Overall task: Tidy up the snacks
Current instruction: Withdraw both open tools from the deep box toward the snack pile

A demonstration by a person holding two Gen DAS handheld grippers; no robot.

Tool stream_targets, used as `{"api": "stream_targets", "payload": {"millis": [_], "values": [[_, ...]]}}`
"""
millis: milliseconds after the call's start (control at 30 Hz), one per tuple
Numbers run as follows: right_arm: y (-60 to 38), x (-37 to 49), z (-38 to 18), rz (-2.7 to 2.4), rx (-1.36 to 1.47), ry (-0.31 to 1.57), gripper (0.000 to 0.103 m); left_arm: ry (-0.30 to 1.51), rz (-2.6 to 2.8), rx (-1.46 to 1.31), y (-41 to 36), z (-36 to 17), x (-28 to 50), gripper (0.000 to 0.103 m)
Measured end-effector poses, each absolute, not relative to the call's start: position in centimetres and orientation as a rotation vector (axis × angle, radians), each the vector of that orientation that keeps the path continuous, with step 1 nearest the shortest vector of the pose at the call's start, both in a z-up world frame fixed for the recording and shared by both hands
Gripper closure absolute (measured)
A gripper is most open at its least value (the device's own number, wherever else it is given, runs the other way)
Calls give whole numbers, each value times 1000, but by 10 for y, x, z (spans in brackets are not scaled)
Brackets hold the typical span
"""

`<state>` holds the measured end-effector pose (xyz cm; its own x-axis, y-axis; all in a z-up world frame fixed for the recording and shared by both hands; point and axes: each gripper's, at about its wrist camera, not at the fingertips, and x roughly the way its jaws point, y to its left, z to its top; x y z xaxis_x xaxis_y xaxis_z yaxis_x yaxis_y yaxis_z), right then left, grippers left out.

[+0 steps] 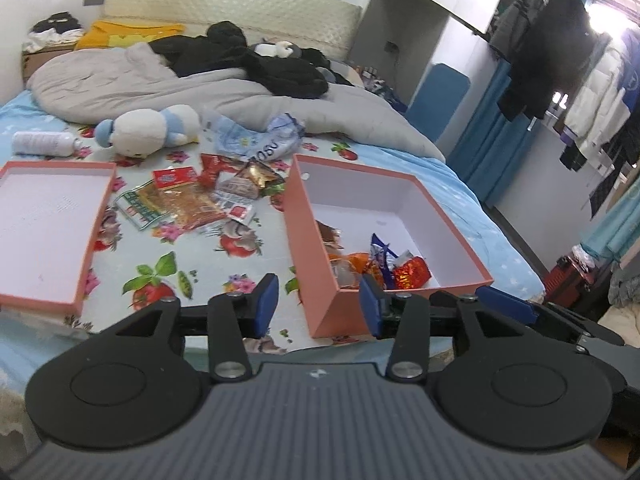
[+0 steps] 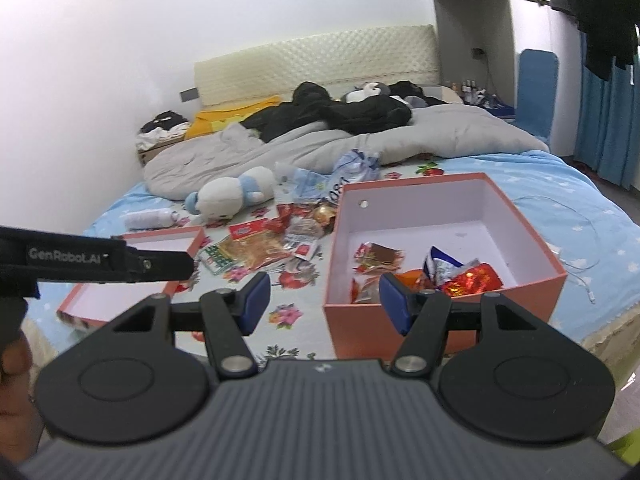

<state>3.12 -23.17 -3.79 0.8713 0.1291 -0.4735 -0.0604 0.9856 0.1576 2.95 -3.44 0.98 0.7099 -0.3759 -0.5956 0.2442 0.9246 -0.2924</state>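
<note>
While my left claw (image 1: 319,305) and right claw (image 2: 324,302) hang apart, empty, few snacks (image 1: 408,272) sit in pink box (image 1: 316,272) (bed's near edge); loose snack pile (image 1: 200,196) mid-bed beside lid (image 1: 86,256).

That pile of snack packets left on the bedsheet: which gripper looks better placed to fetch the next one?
Probably the left gripper. Its open, empty jaws sit between the shallow pink lid and the deep pink box, with the loose packets just ahead. The right gripper, also empty, faces the box more.
</note>
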Motion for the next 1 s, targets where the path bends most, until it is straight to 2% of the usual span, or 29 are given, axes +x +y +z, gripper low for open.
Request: {"api": "stream_targets", "payload": {"millis": [267,467,1000], "values": [[-219,32,-43,157,155,519,40,712,-294,-216,-20,6,24,41],[-215,34,-48,161,144,534,40,740,-286,-229,-17,-4,39,39],[-182,130,-76,198,99,599,40,822,-232,-203,9,-40,151,39]]}}
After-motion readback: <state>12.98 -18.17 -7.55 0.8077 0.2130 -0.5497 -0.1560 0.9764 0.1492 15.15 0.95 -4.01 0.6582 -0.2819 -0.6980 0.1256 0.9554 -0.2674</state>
